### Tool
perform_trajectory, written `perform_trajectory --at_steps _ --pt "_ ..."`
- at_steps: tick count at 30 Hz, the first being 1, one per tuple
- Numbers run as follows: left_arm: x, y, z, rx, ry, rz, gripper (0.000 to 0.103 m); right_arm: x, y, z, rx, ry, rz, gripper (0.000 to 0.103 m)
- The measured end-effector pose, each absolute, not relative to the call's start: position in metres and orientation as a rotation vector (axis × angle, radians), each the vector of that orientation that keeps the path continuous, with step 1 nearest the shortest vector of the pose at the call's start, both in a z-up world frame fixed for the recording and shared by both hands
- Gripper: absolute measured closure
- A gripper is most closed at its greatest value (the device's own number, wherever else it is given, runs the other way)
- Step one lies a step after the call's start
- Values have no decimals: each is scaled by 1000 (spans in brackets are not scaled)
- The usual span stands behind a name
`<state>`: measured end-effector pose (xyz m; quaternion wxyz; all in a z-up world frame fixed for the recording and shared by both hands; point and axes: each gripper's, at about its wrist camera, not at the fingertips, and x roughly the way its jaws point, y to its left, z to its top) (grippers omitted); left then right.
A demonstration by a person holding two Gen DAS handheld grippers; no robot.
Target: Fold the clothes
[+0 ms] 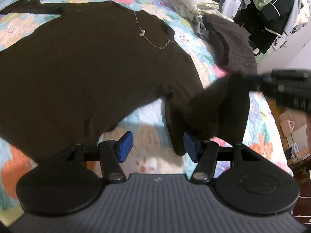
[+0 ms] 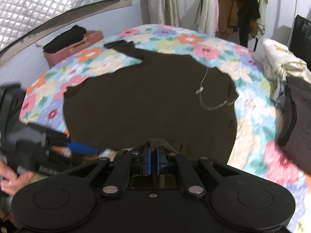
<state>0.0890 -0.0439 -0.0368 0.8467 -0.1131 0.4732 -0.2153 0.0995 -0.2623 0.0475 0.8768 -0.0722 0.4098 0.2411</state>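
A dark brown long-sleeved top (image 1: 87, 68) lies spread flat on the flowered quilt (image 1: 147, 136), with a thin silver chain (image 1: 149, 38) near its neck. My left gripper (image 1: 158, 147) is open and empty, just above the quilt beside the near sleeve (image 1: 204, 112). My right gripper (image 2: 153, 161) is shut on that sleeve's end (image 2: 157, 142) and lifts it off the bed; it shows blurred at the right of the left wrist view (image 1: 281, 85). The top (image 2: 145, 101) and chain (image 2: 206, 97) fill the middle of the right wrist view. The left gripper (image 2: 81, 148) shows there at lower left.
A pile of folded pale cloth (image 1: 194, 2) and a dark brown garment (image 1: 231, 44) lie on the bed's far right side. Clothes hang on a rack (image 1: 272, 9) beyond. A pink case with a black garment (image 2: 72, 40) stands by the wall. The bed edge (image 1: 276, 136) drops off at right.
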Motion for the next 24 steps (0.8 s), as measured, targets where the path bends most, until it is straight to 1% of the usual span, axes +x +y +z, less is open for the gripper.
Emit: perform_trajectory --at_steps 6,10,16,24 --pt "138 -39 -37 -243 1011 -450 46 162 -247 78 -220 854 454 95" --pt "172 -42 -35 -225 984 -472 45 196 -233 84 -307 848 442 95" --pt "226 -34 -36 -231 975 -483 44 233 -221 75 -261 750 549 95" --pt "284 -27 -33 -171 939 -484 43 286 -208 61 -190 700 565 95"
